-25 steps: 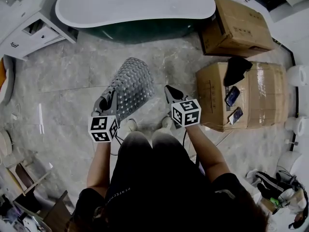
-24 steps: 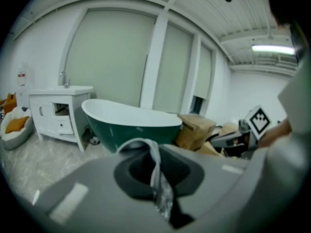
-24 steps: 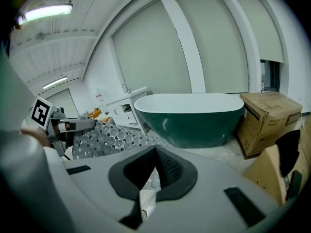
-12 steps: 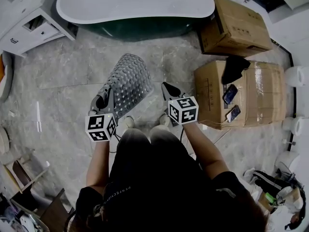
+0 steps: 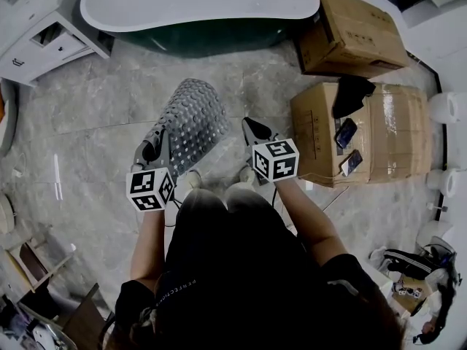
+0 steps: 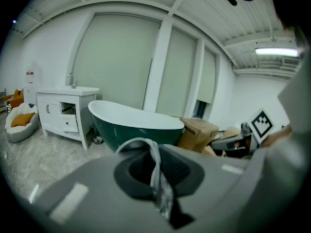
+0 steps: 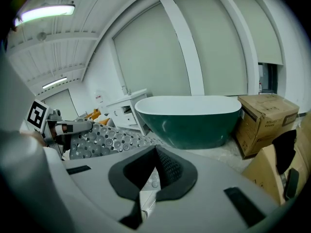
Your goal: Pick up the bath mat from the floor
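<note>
The grey bath mat, studded with round bumps, is off the floor and slopes away from me. My left gripper is shut on its near edge. In the left gripper view a thin strip of the mat stands pinched between the jaws of the left gripper. My right gripper hovers just right of the mat and is apart from it. In the right gripper view the right gripper has its jaws a narrow slit apart with nothing clamped. The mat lies to its left.
A green and white bathtub stands ahead, with a white cabinet to its left. Cardboard boxes are at the right, and the nearer box carries phones and a black cloth. My shoes are below the mat on the grey tile floor.
Both grippers and the hanging mat have drifted slightly forward, toward the tub. The left grip on the mat is unchanged.
</note>
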A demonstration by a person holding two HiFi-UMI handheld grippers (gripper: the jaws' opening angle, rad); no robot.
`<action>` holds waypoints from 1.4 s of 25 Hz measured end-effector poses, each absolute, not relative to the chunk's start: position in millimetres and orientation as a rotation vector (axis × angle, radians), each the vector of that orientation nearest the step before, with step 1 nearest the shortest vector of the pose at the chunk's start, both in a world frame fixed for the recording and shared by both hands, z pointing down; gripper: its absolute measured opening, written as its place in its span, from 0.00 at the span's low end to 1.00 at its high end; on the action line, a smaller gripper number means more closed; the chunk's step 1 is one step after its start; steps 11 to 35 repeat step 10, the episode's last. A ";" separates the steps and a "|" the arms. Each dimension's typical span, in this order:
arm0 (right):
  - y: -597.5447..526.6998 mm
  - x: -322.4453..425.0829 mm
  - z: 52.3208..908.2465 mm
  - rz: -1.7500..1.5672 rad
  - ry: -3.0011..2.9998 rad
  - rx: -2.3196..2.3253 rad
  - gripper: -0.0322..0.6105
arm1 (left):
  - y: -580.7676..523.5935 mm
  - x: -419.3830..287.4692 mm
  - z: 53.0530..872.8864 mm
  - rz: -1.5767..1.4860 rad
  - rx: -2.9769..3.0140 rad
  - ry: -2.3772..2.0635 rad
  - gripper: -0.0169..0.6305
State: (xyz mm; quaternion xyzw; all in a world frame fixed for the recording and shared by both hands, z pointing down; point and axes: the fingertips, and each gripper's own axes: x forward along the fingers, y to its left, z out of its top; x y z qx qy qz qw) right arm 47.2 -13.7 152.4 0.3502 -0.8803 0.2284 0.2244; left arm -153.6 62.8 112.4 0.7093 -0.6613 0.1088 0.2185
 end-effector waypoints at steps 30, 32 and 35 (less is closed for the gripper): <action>-16.9 49.6 149.5 0.606 -2.426 0.975 0.05 | 64.2 -148.5 109.8 0.285 1.978 -1.812 0.06; -16.9 49.6 149.5 0.606 -2.426 0.975 0.05 | 64.2 -148.5 109.8 0.285 1.978 -1.812 0.06; -16.9 49.6 149.5 0.606 -2.426 0.975 0.05 | 64.2 -148.5 109.8 0.285 1.978 -1.812 0.06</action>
